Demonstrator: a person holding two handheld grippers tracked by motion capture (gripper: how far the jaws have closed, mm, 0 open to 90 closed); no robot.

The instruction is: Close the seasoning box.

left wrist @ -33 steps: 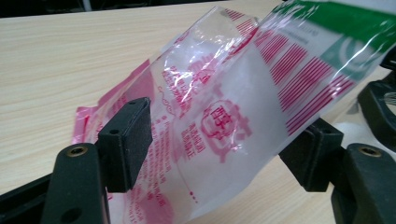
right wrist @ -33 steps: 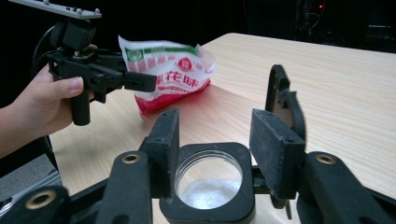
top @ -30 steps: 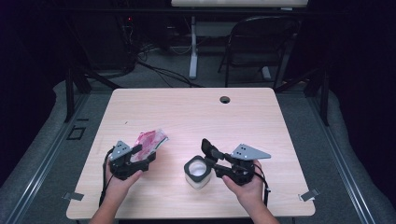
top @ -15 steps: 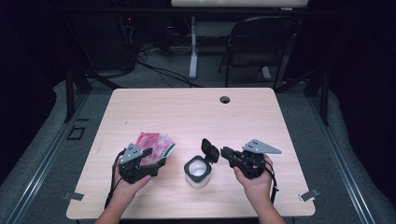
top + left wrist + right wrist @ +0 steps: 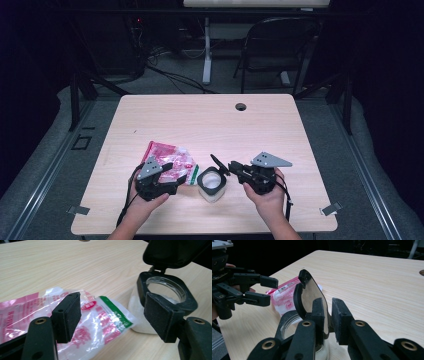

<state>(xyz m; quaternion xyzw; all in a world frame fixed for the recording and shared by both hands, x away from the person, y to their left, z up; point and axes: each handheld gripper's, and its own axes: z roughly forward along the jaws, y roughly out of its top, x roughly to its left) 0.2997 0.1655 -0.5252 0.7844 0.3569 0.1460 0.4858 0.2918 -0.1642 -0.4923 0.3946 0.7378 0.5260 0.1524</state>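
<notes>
Wooden table; one jar; one pink bag; left claw agape; right claw pinching jar's lid

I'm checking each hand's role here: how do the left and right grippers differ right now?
The left gripper stands wide open, nothing pinched, over the crinkly pink-and-clear plastic bag. The right gripper is narrow, pinching the black hinged lid raised above the clear jar. Both are black, two-jawed and hand-held.
</notes>
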